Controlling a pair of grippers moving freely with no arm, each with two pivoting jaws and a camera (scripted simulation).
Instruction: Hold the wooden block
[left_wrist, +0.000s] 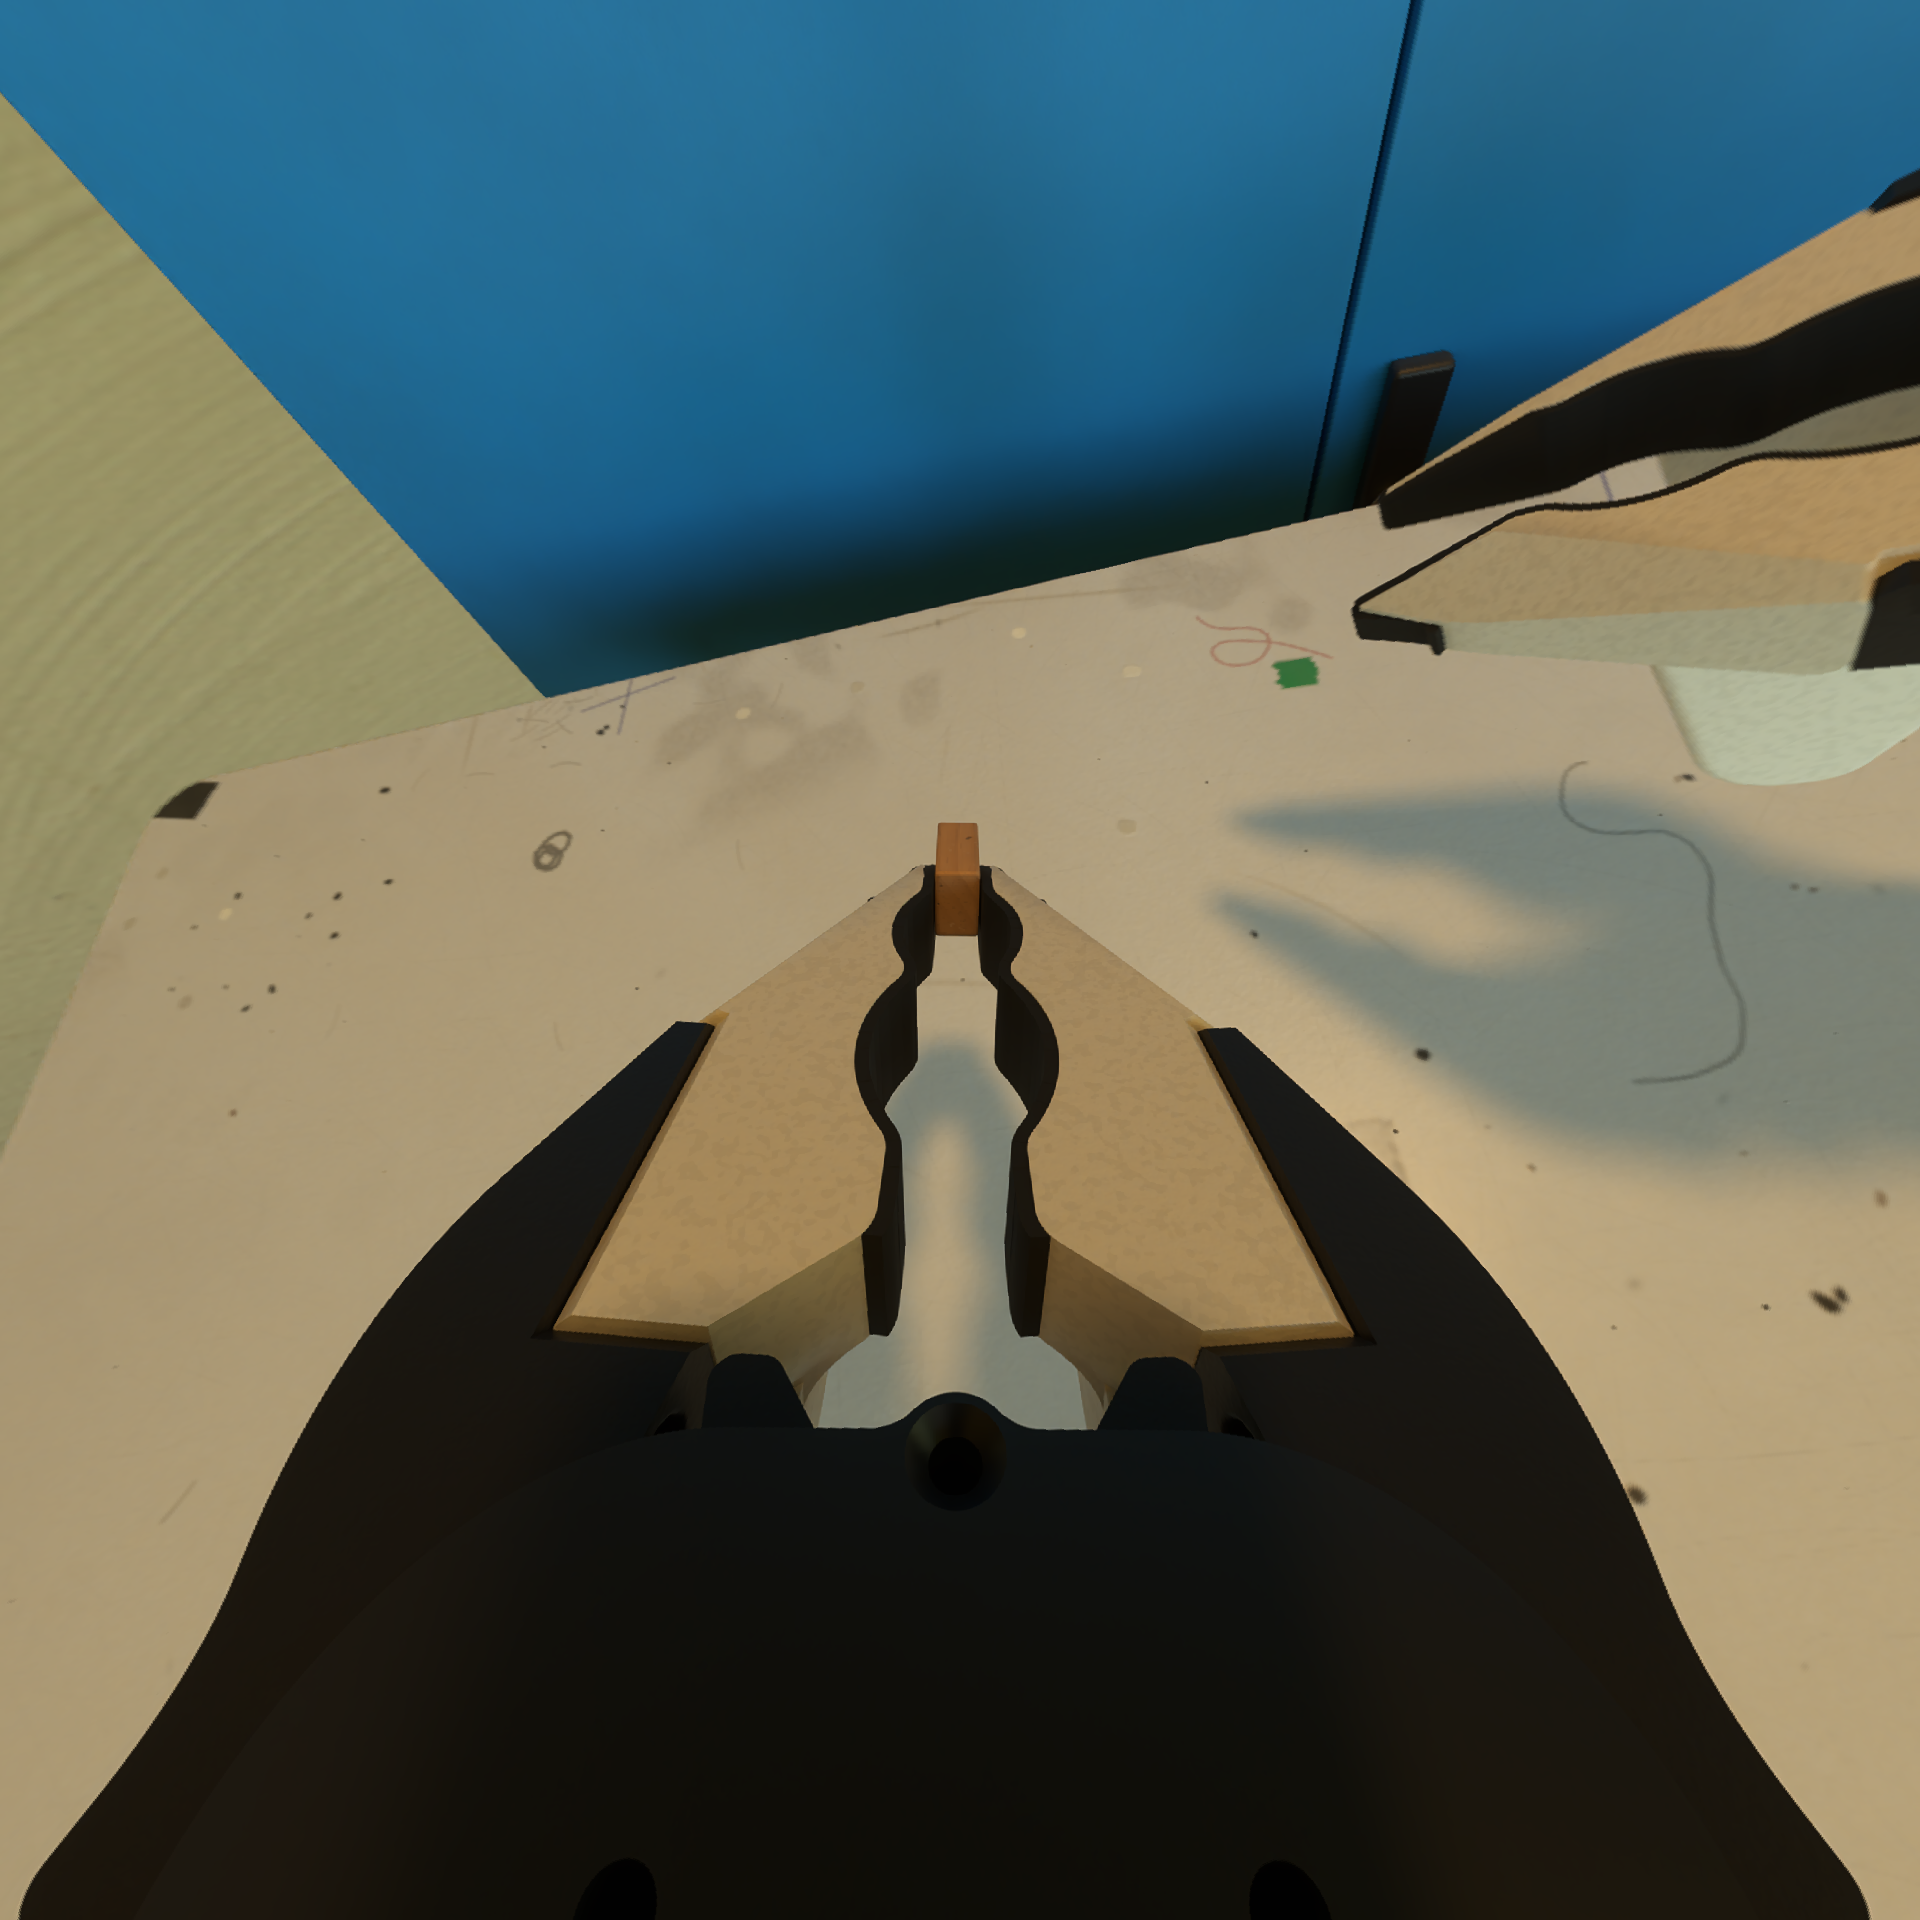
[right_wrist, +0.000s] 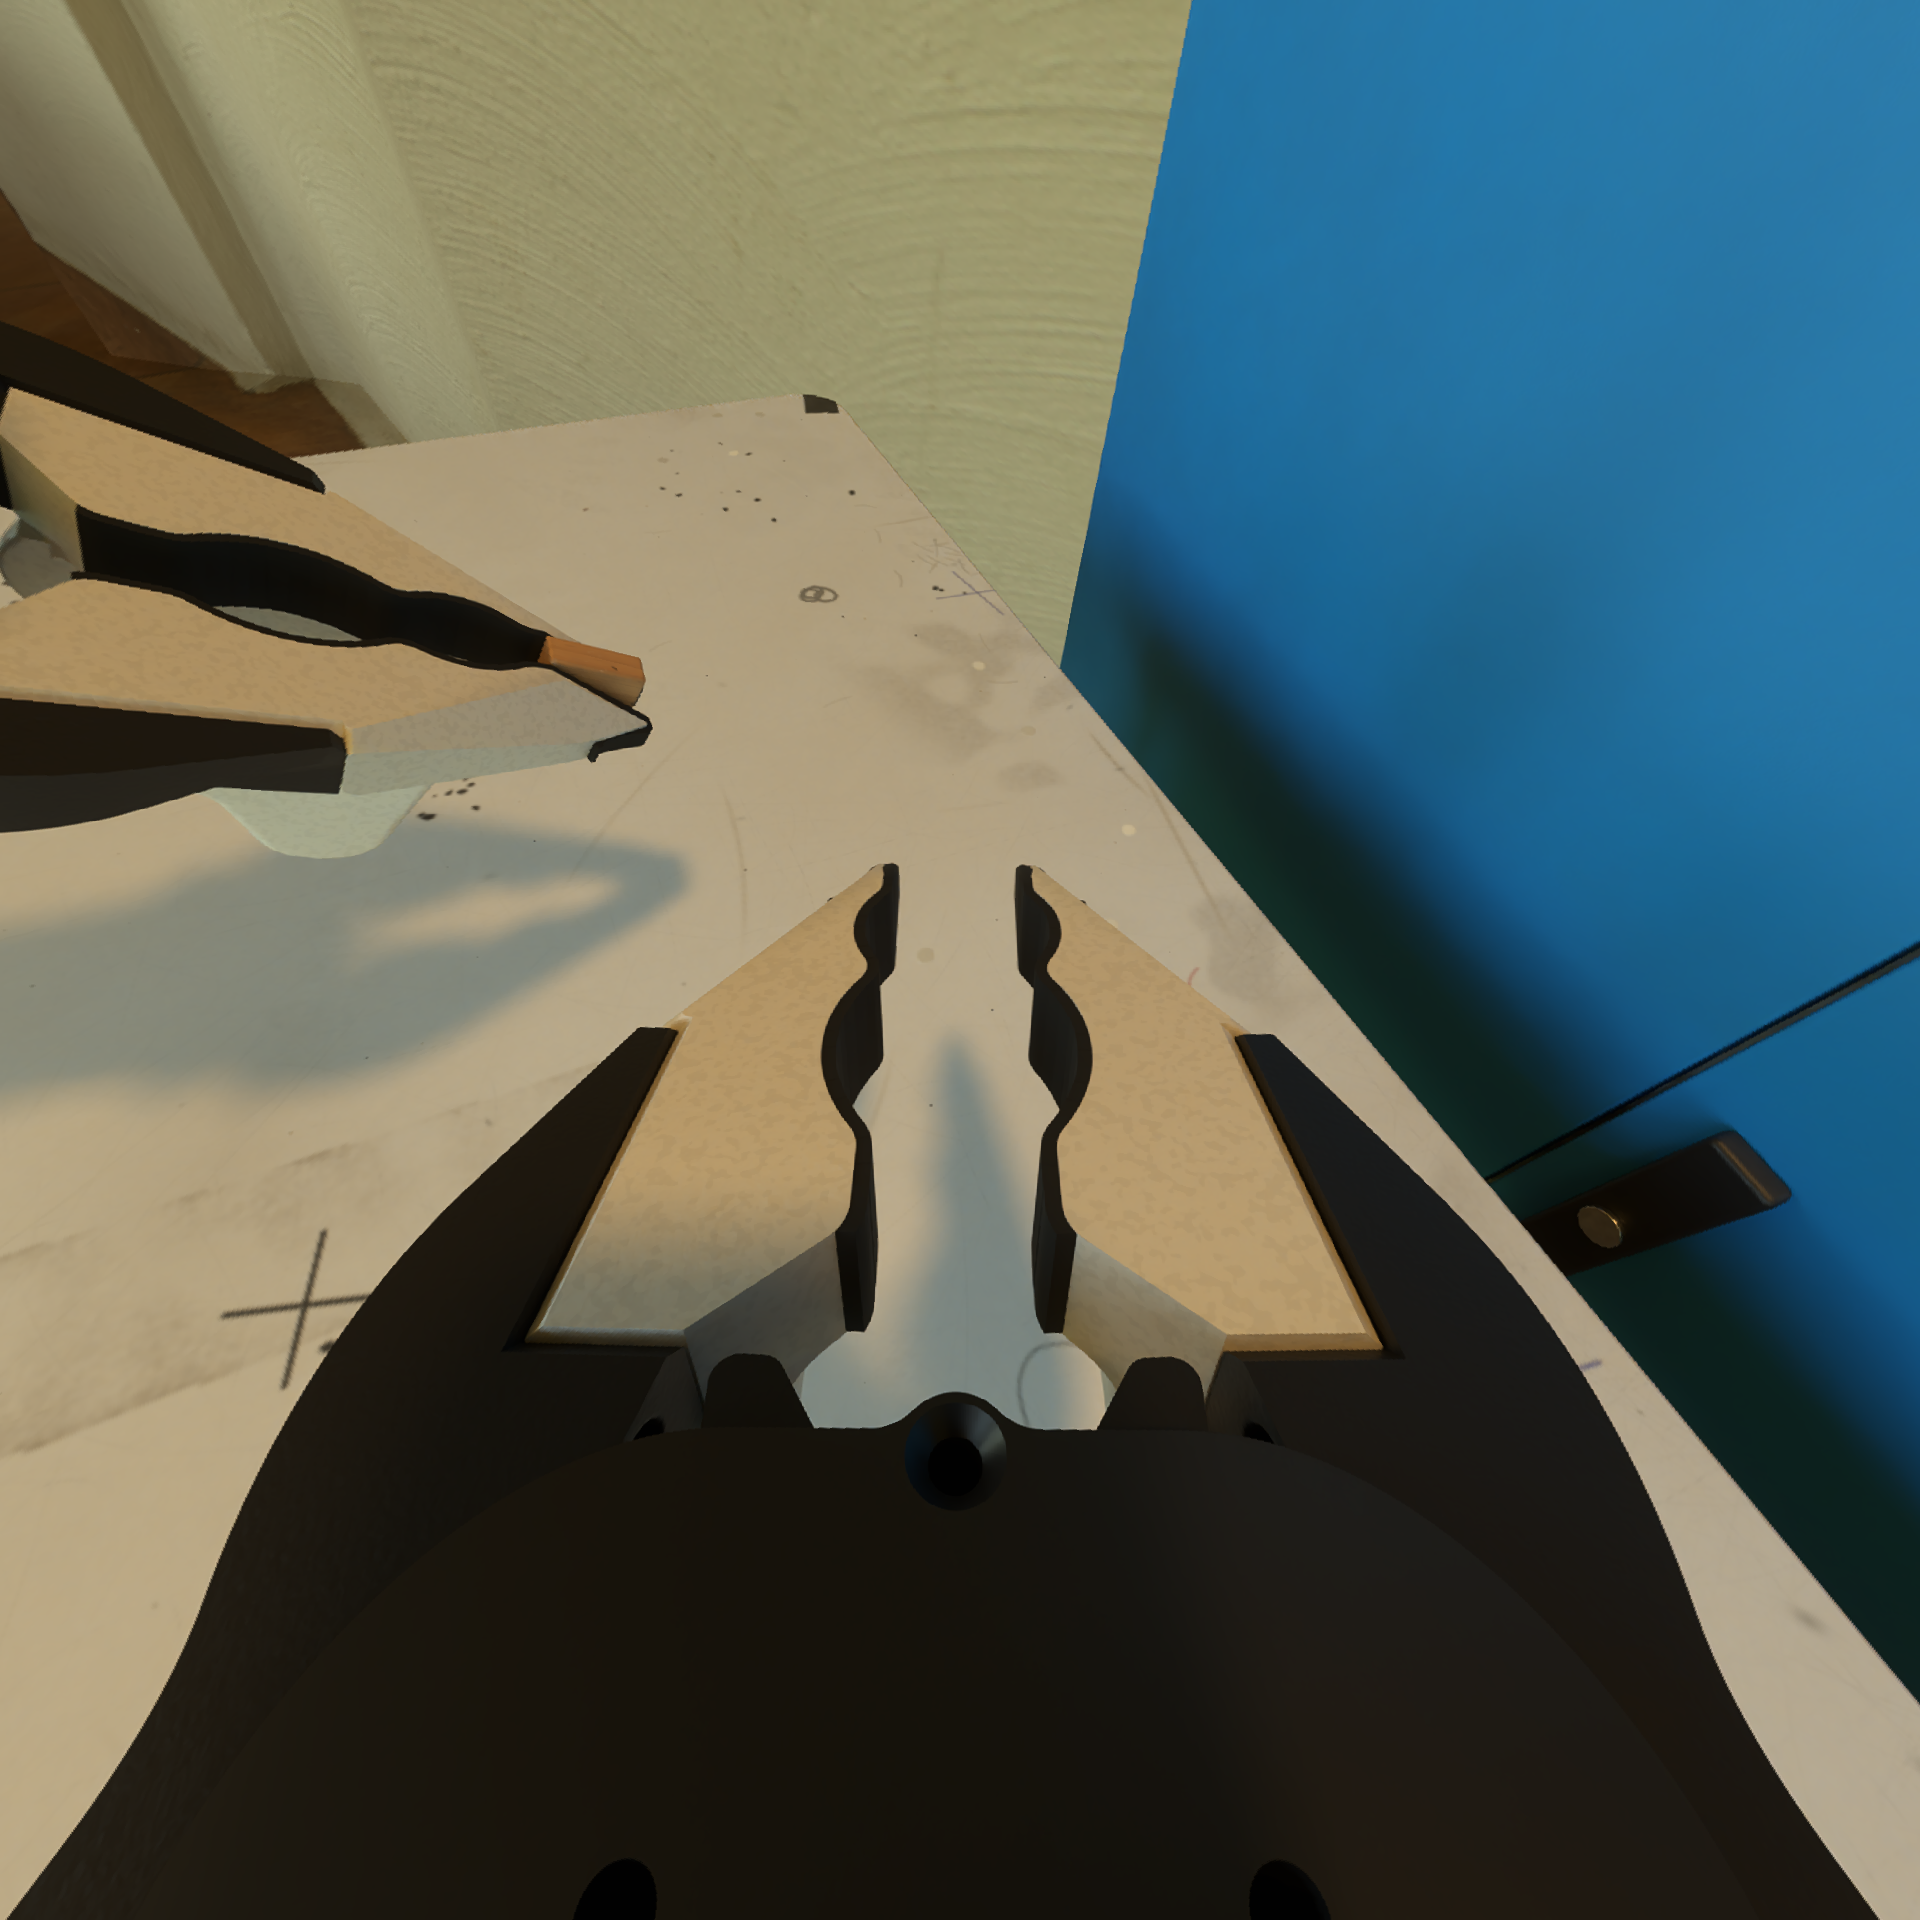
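A small orange-brown wooden block (left_wrist: 956, 878) is pinched between the fingertips of my left gripper (left_wrist: 956, 883), held above the beige table (left_wrist: 416, 1039). The block sticks out past the tips. In the right wrist view the same left gripper (right_wrist: 613, 691) comes in from the left with the block (right_wrist: 592, 665) at its tip. My right gripper (right_wrist: 956, 883) is open and empty, its fingers apart above the table near the right edge. It also shows at the upper right of the left wrist view (left_wrist: 1382, 566).
The table (right_wrist: 727, 727) is scuffed, with ink specks, pen scribbles and a small green mark (left_wrist: 1296, 673). A blue cabinet (left_wrist: 935, 312) with a dark handle (right_wrist: 1662, 1195) stands against the table's edge. A pale green wall (right_wrist: 727, 208) lies beyond the far corner.
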